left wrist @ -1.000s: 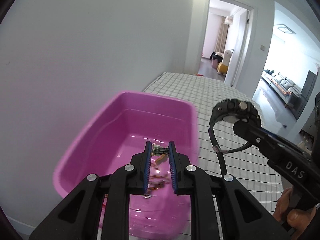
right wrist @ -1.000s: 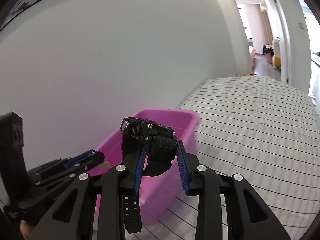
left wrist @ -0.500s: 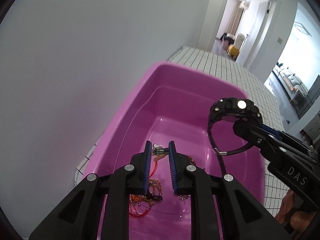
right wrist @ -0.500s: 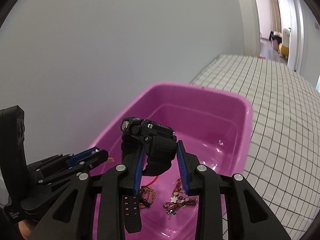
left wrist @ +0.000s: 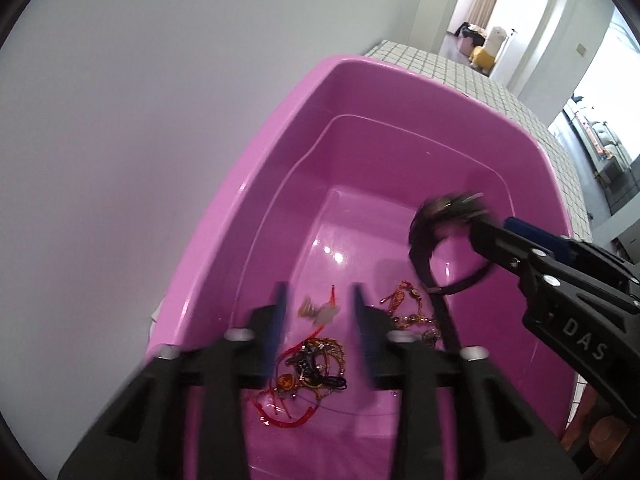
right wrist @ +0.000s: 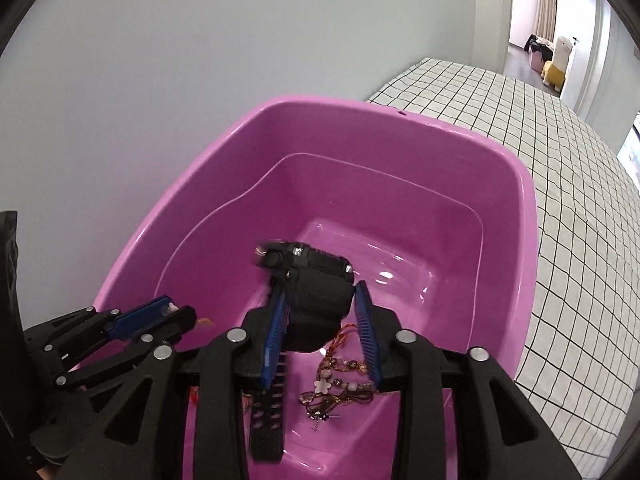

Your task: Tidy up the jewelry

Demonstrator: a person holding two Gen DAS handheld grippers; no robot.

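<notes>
Black watch (right wrist: 316, 292) sits between the right tongs (right wrist: 320, 328), above the pink tub (right wrist: 500, 240)

Glossy, smooth pink plastic basin (right wrist: 500, 168) with bright highlights on its floor. Matt black rubbery watch (right wrist: 316, 280) strap. Matt black plastic gripper bodies with ribbed blue pads (right wrist: 366, 336) and shiny metal screws. Checked woven cloth (right wrist: 580, 184) beneath.

One pink basin (right wrist: 524, 200), one black watch (right wrist: 316, 276) — two grippers.
</notes>
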